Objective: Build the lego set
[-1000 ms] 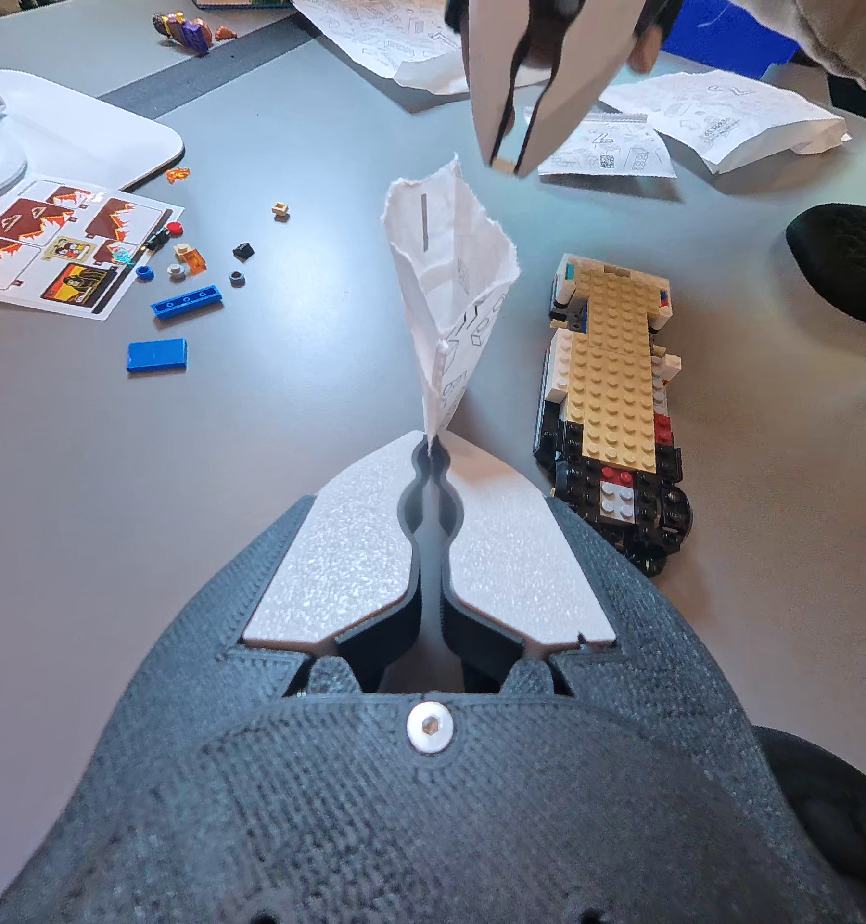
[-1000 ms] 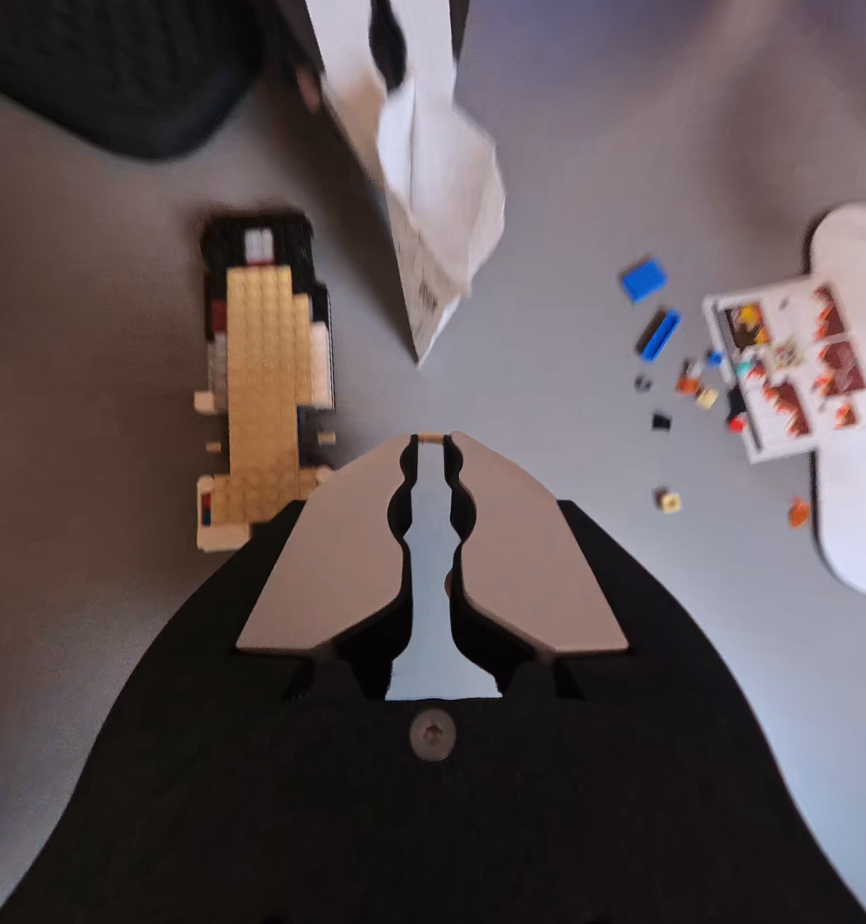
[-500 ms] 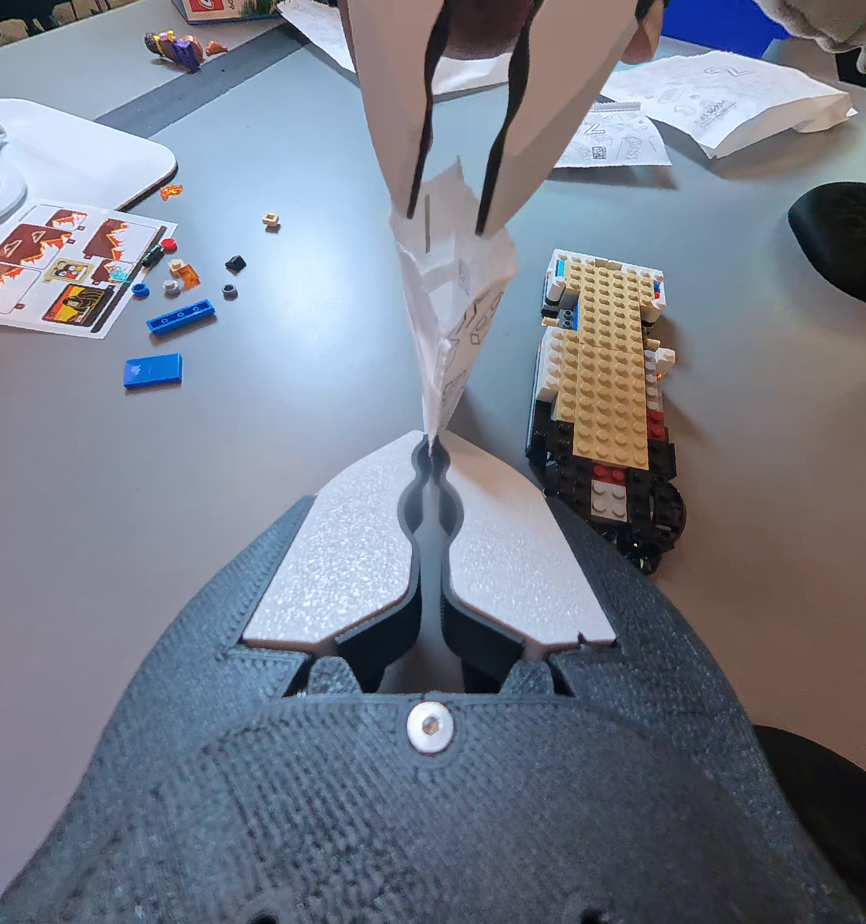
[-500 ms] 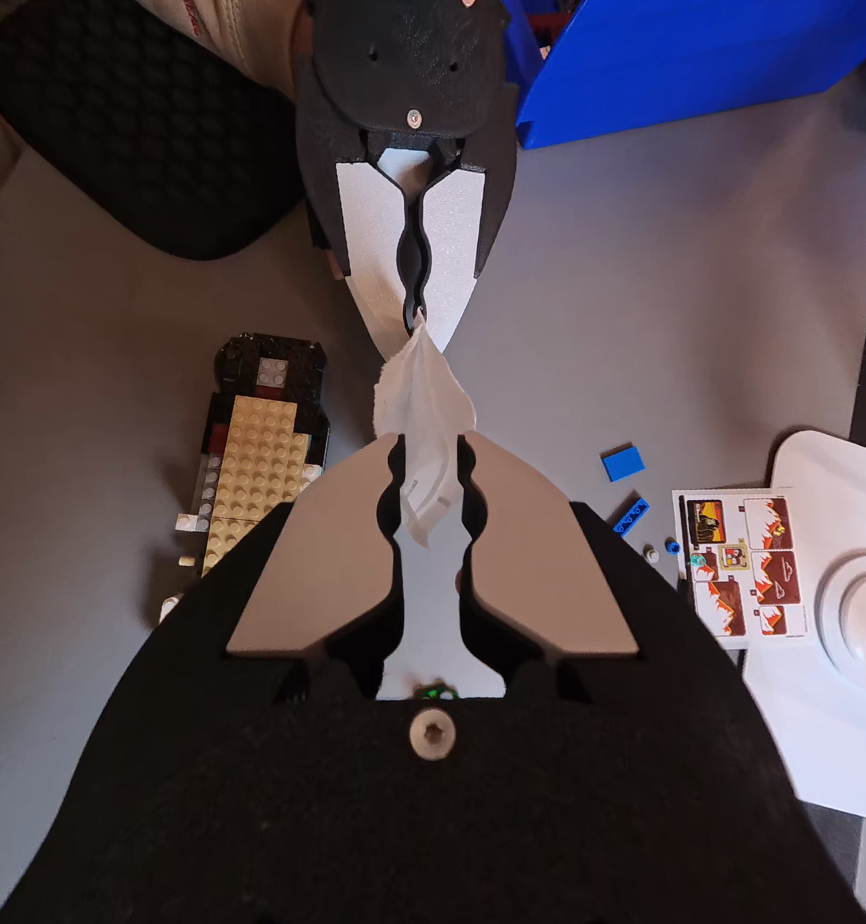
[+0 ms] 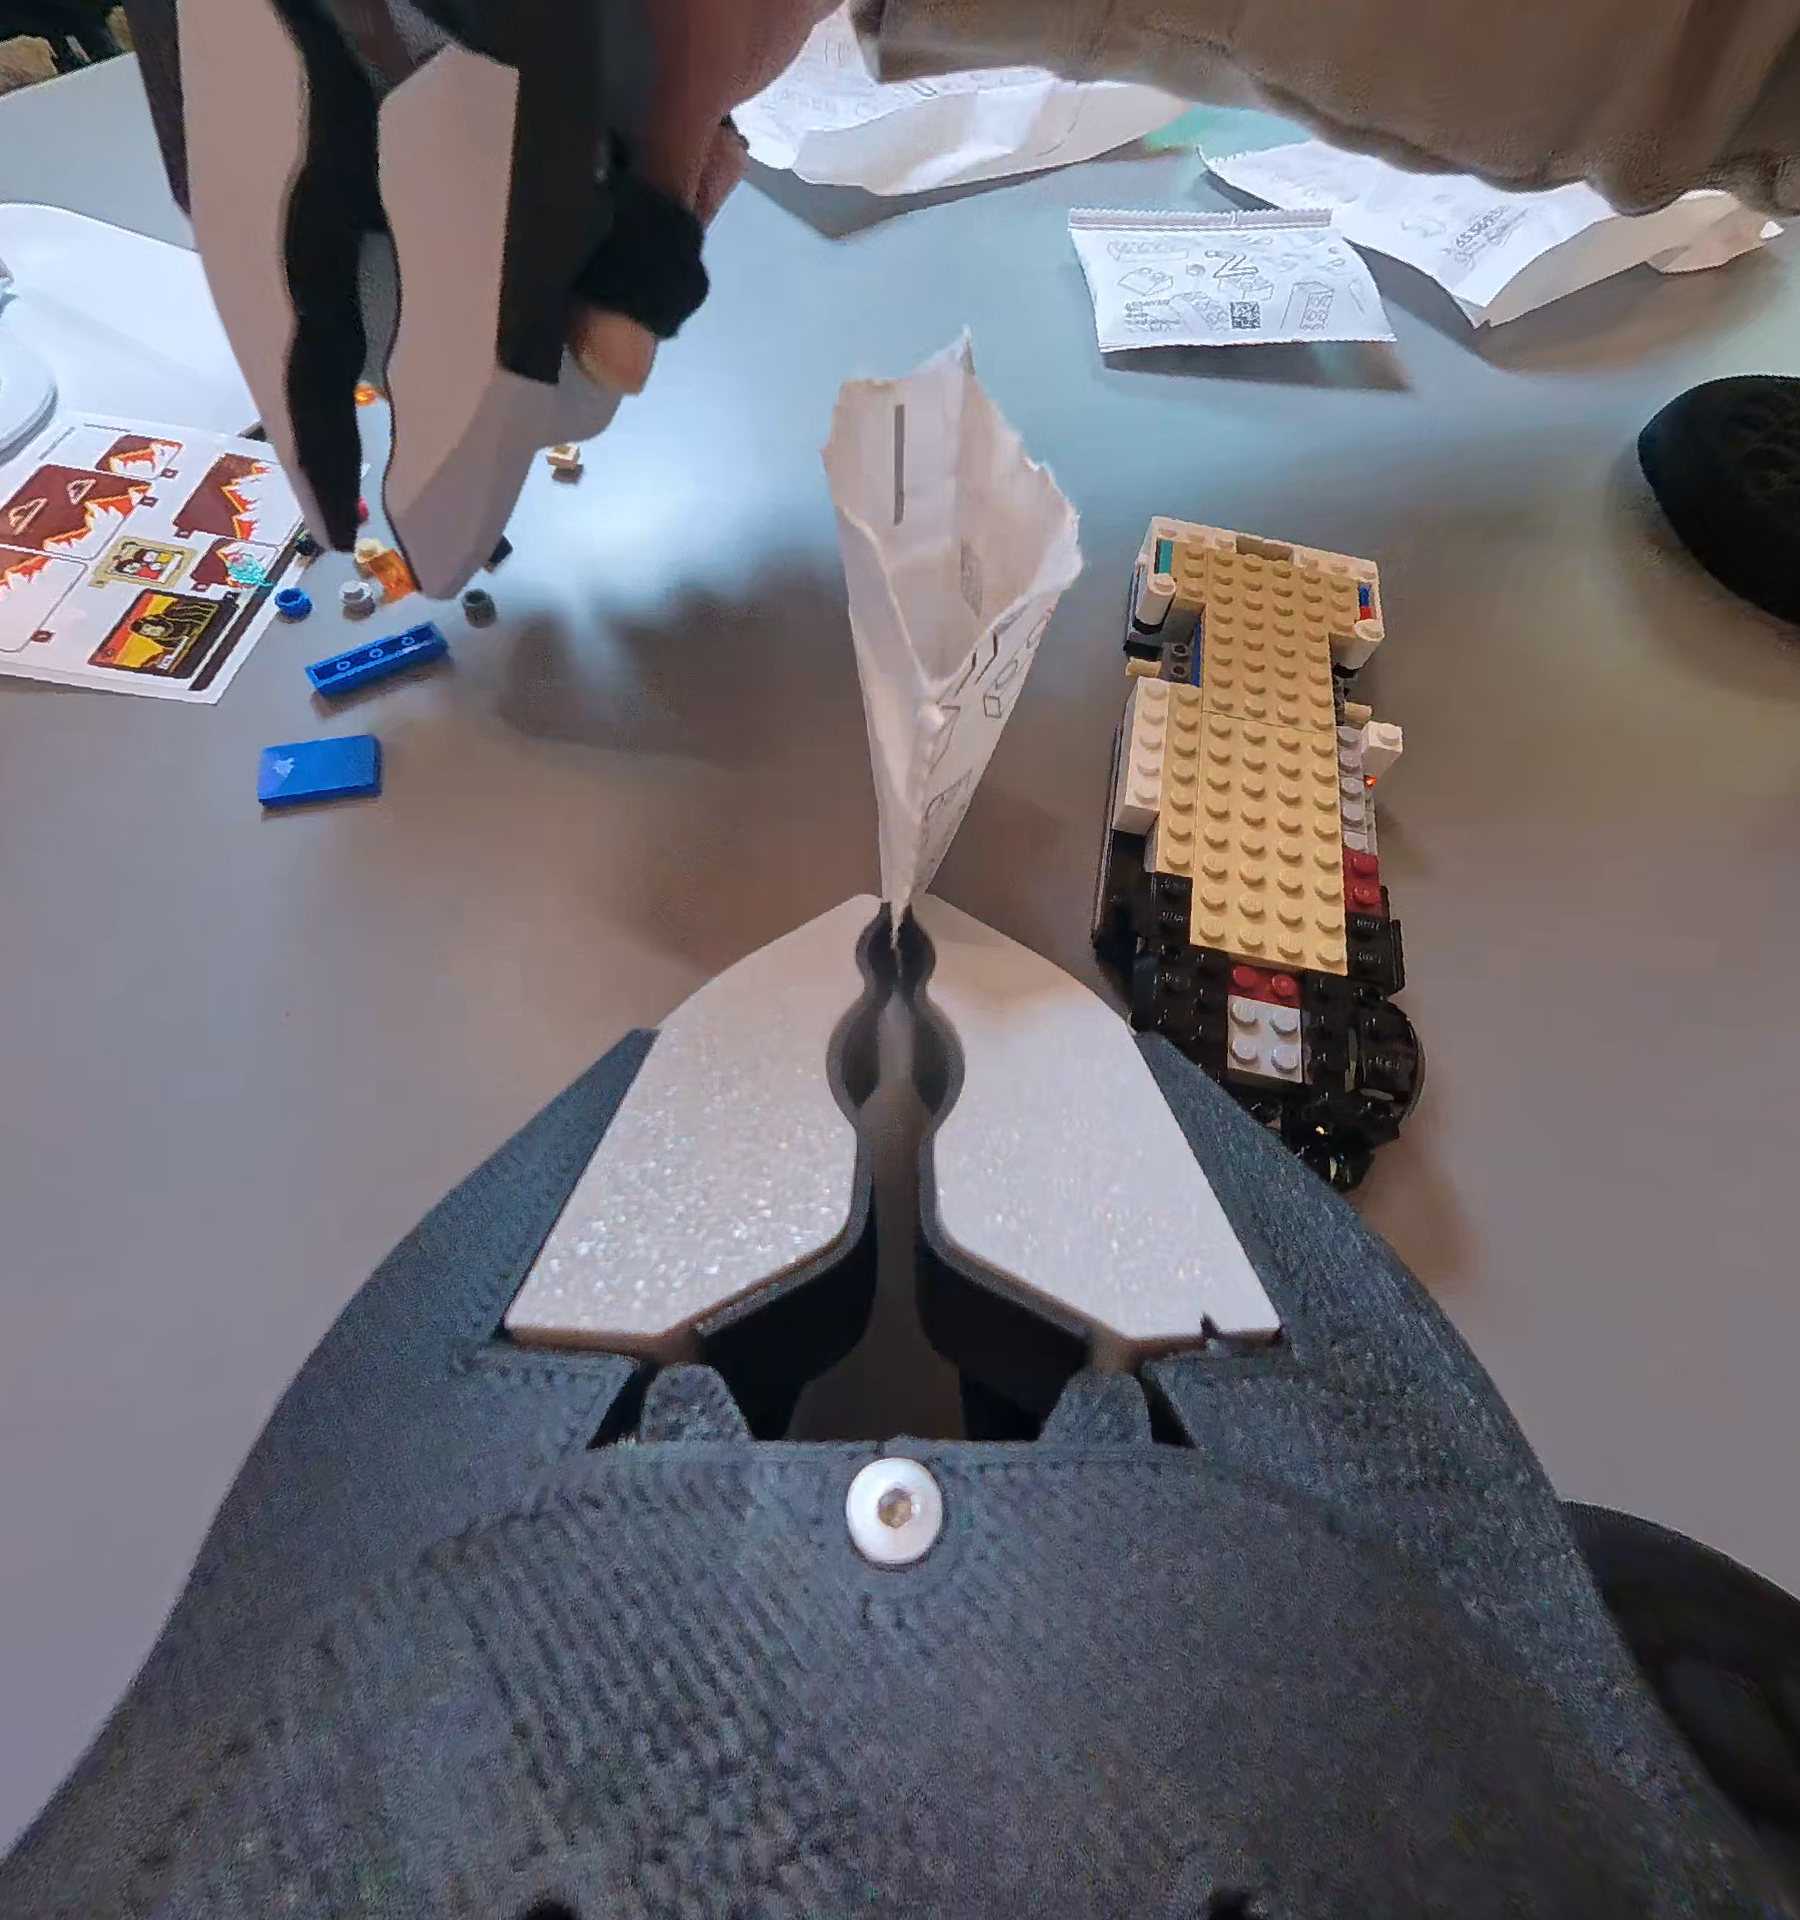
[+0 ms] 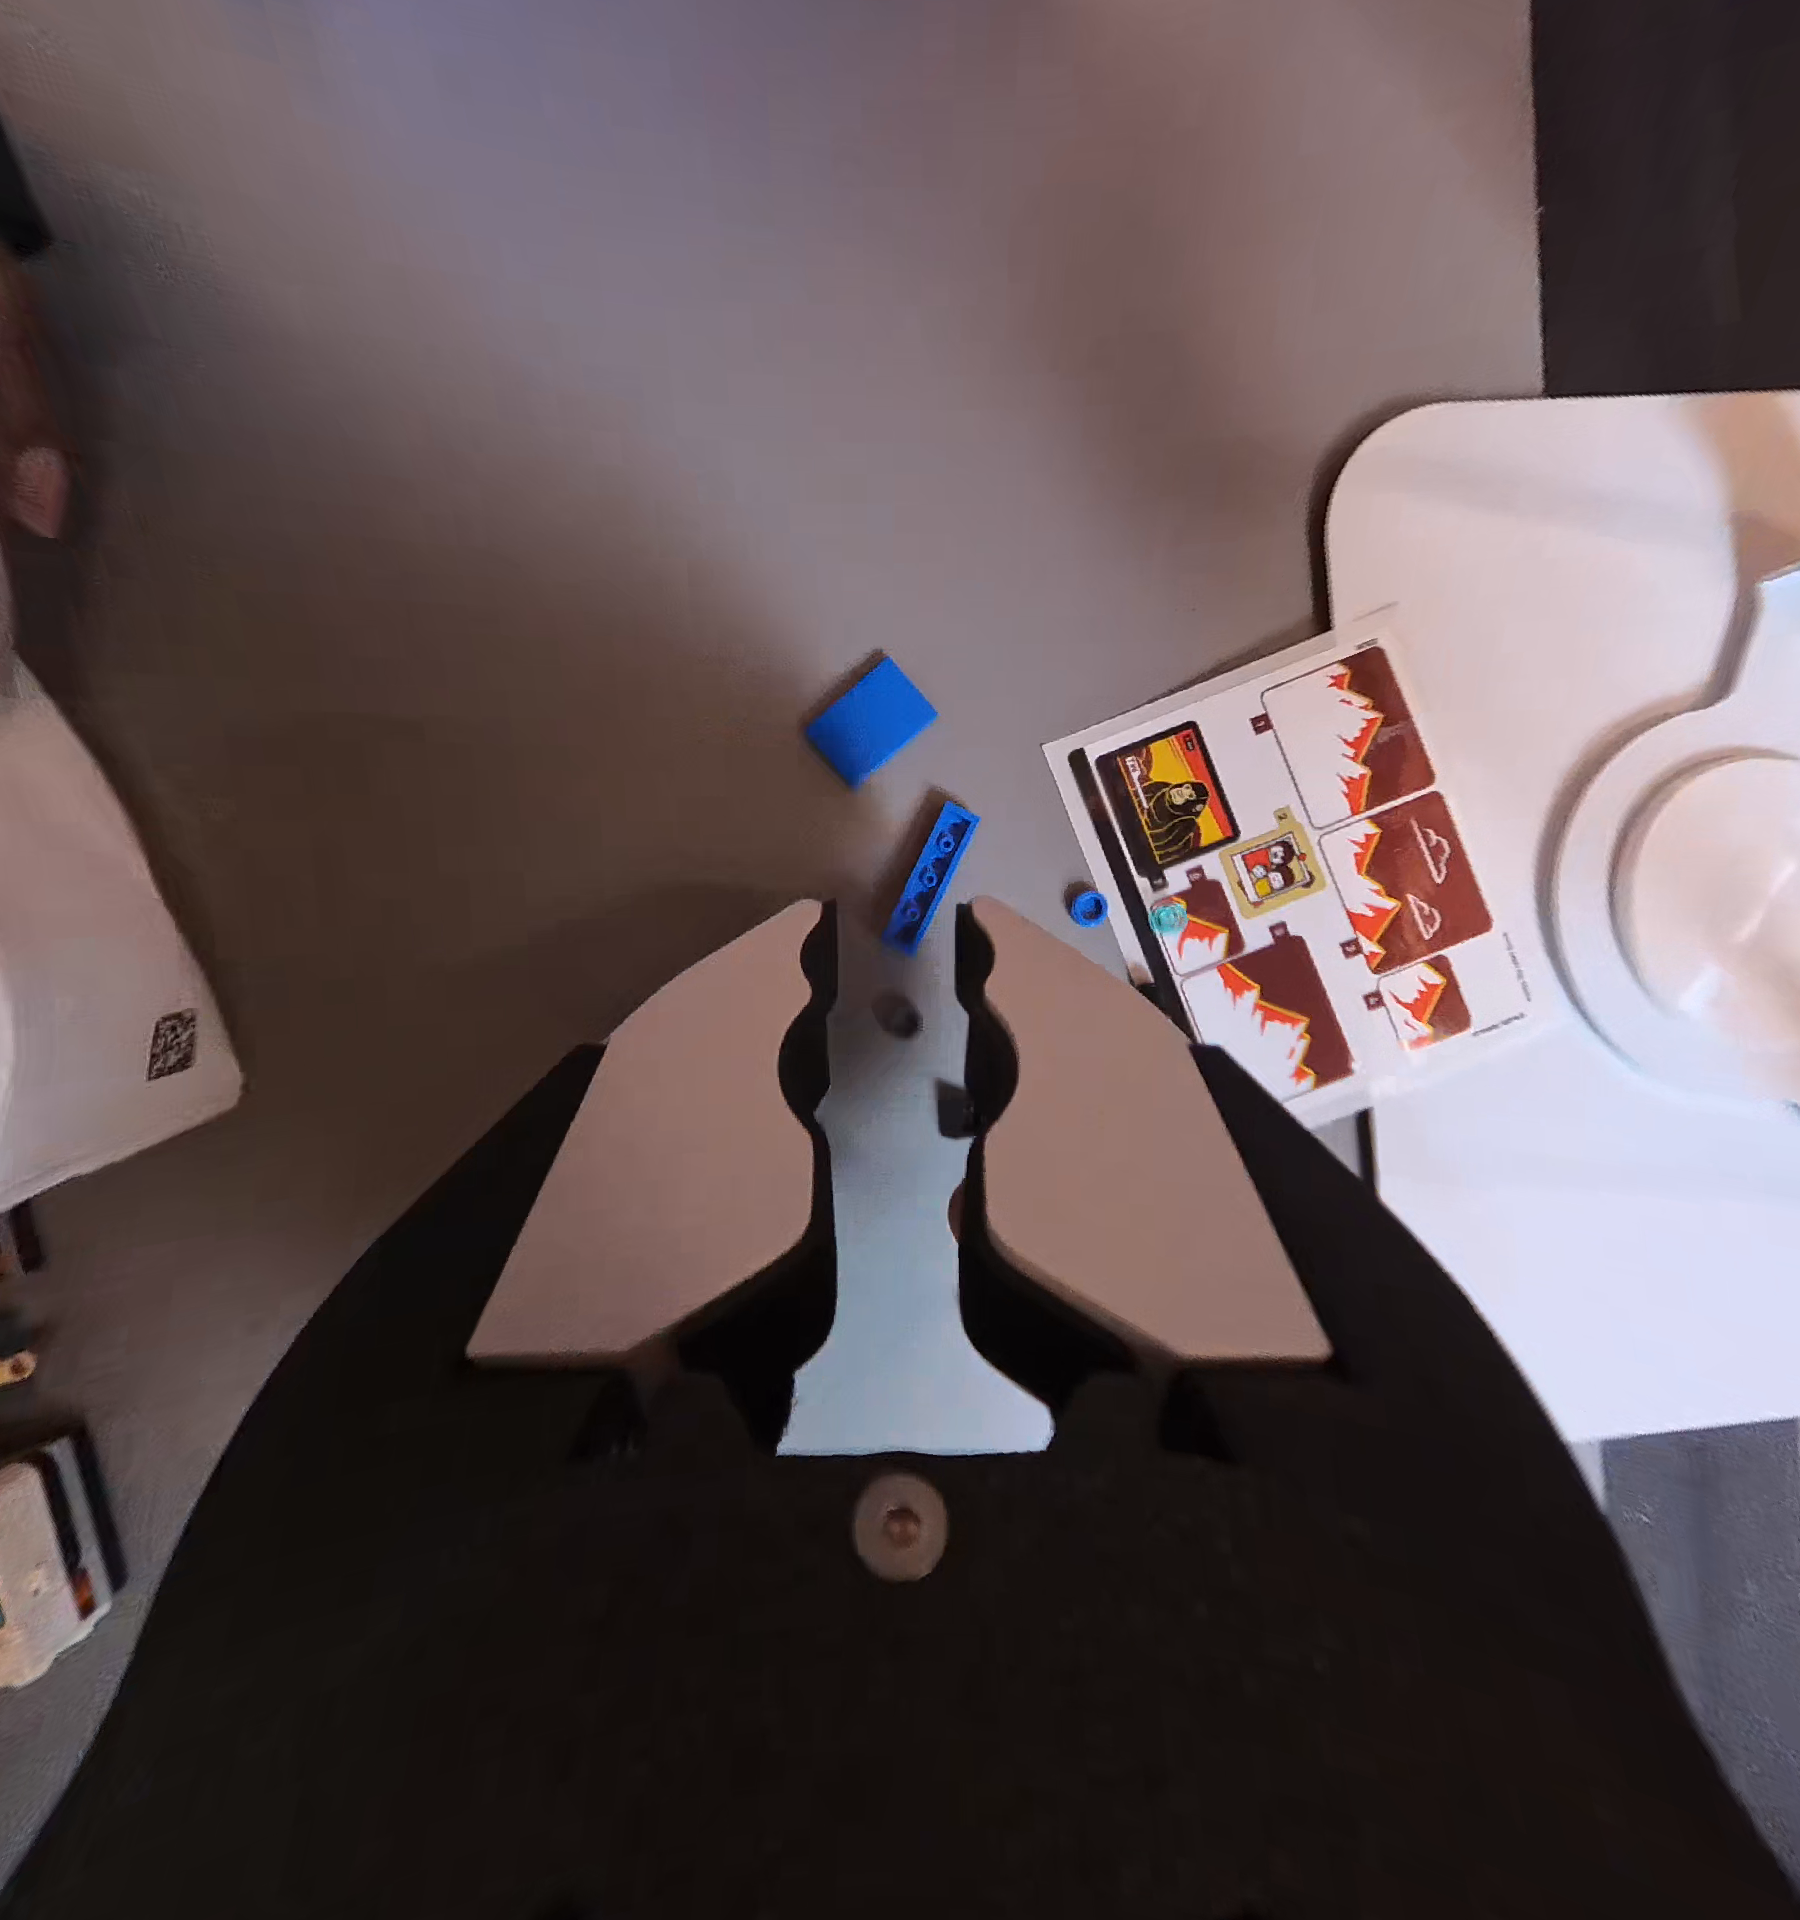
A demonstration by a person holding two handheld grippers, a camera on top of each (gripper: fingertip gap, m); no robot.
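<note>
The counter (image 5: pixel 200 1039) is a smooth grey surface, with a dark strip along its far side in the right wrist view. A white stand base (image 6: pixel 1561 582) sits at 1 edge, and a sheet of stickers (image 6: pixel 1280 873) lies partly on it.

The left claw (image 5: pixel 894 920) is pressed together on the bottom corner of 1 torn white paper bag (image 5: pixel 943 582), which stands upright from the tips with its ragged mouth open. Just to its right lies 1 brick model (image 5: pixel 1260 821), tan on top with black underneath.

The right claw (image 6: pixel 894 914) is spread and hangs low over the loose bricks beside the sticker sheet, pinching nothing. 1 long blue plate (image 6: pixel 932 878) lies on the counter between its tips, apart from both. 1 flat blue tile (image 6: pixel 870 719) lies just beyond, 1 small blue round stud (image 6: pixel 1086 902) sits by the sticker sheet, and 1 dark round piece (image 6: pixel 896 1013) shows between the fingers.

Toward the far edge lie 3 more white paper bags (image 5: pixel 1228 281). A black cushion (image 5: pixel 1769 499) shows at the right edge.
</note>
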